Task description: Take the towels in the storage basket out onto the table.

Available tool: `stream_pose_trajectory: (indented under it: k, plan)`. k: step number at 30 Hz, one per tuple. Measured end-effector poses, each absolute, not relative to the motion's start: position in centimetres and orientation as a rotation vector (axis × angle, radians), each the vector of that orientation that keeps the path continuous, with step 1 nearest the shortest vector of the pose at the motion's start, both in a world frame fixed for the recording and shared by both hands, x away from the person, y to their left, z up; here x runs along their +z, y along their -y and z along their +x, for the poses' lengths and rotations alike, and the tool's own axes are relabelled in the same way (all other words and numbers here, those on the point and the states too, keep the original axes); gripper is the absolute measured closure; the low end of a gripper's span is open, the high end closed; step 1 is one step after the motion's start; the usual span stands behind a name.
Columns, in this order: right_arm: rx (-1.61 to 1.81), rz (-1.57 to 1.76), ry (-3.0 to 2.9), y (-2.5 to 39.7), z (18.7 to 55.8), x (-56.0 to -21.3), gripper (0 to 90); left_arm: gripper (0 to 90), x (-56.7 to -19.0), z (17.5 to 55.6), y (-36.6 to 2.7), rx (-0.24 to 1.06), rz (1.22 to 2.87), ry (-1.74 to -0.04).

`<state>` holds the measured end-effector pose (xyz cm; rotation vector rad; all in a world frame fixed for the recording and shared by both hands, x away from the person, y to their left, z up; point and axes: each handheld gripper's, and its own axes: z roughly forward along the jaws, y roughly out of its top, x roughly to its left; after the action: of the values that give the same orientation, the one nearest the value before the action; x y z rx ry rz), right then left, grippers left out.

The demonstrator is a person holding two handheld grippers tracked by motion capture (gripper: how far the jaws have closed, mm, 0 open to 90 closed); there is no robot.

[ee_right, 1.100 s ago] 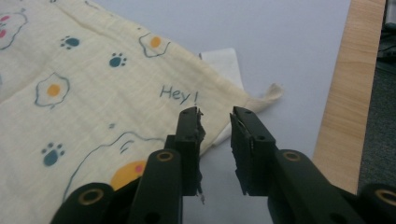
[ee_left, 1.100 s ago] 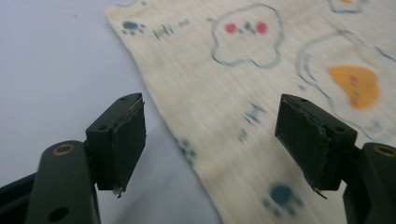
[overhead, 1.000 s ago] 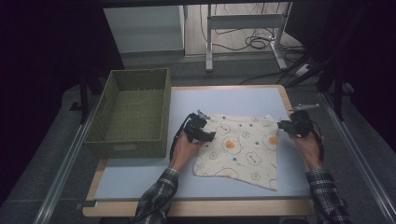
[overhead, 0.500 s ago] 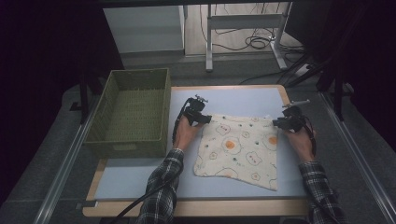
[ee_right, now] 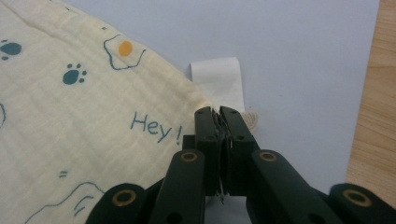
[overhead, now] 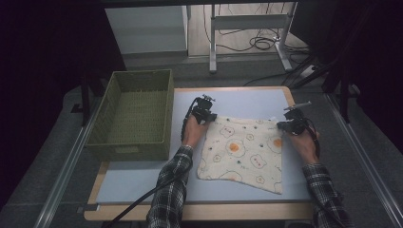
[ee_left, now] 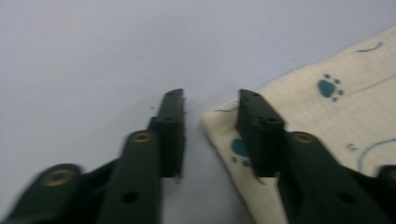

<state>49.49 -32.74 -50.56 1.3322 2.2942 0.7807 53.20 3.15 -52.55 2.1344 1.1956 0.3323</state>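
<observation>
A cream cloth [overhead: 247, 151] printed with fried eggs and paw prints lies flat on the pale blue mat [overhead: 247, 102]. My left gripper [overhead: 205, 114] sits at the cloth's far left corner. In the left gripper view it [ee_left: 210, 100] is open, and the cloth corner [ee_left: 219, 122] lies in the gap between the jaws. My right gripper [overhead: 288, 119] is at the far right corner. The right gripper view shows it [ee_right: 219, 112] shut on the cloth's edge [ee_right: 140, 107], beside a white label [ee_right: 219, 81].
A green woven basket [overhead: 135, 114] stands to the left of the mat, close to my left hand. The wooden table edge [ee_right: 378, 107] runs just right of the right gripper. Desk legs and cables [overhead: 256, 42] lie on the floor beyond the table.
Both grippers moved away from the person, pulling the cloth's far edge with them, so it lies stretched flatter. The left gripper now stands open at its corner.
</observation>
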Motion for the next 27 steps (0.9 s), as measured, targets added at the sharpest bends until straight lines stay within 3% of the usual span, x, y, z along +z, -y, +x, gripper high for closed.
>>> stream_pose_trajectory:
  k: [2,3,11,27]
  plan:
    - [0.777,1.327,-2.302,32.6,49.5,-50.4,87.3,85.0,-52.4,53.1,-3.0,0.312,2.149,-1.176]
    - [0.787,1.324,-2.291,32.6,49.4,-50.3,87.4,86.6,-52.3,53.0,-2.9,0.331,2.156,-1.169]
    - [0.868,1.291,-2.196,32.8,49.8,-47.6,87.5,87.5,-49.4,52.3,-4.1,0.473,2.078,-1.133]
    - [0.910,1.181,-2.277,33.1,44.4,-47.0,87.3,86.5,-48.7,46.3,-5.5,0.500,2.049,-1.057]
